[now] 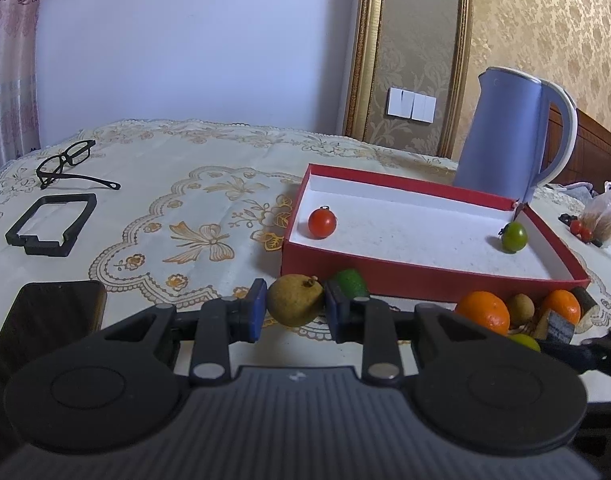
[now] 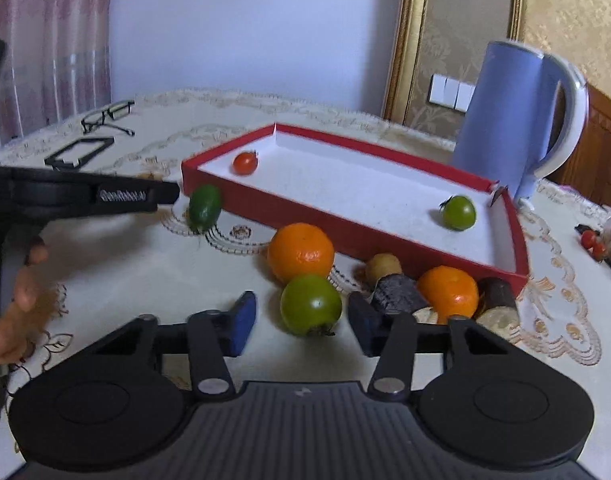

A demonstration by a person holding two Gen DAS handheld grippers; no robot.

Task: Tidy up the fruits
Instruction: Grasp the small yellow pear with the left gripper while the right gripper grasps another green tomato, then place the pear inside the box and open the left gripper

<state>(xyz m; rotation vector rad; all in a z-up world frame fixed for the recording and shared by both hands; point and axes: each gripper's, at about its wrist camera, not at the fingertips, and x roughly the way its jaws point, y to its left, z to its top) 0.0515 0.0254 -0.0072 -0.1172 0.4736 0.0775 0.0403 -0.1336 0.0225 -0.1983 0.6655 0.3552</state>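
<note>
Our left gripper (image 1: 295,306) was clamped on a yellow-brown fruit (image 1: 295,300), both blue pads pressed against its sides, just in front of the red tray (image 1: 425,280). A small green oval fruit (image 1: 351,282) lay right behind it, at about one o'clock from the held fruit and close against the tray's near wall.

Our right gripper (image 2: 301,320) stood spread wide, its fingers on either side of a green round fruit (image 2: 310,304) without touching it. A large orange (image 2: 300,252) sat at twelve o'clock from that fruit, touching it. A smaller orange (image 2: 448,292) lay at three o'clock, among dark cut pieces (we could not tell what these were).

Inside the tray we saw a red tomato (image 2: 245,163) near the far-left corner and a green tomato (image 2: 459,212) toward the right end. A blue kettle (image 2: 509,120) stood behind the tray.
</note>
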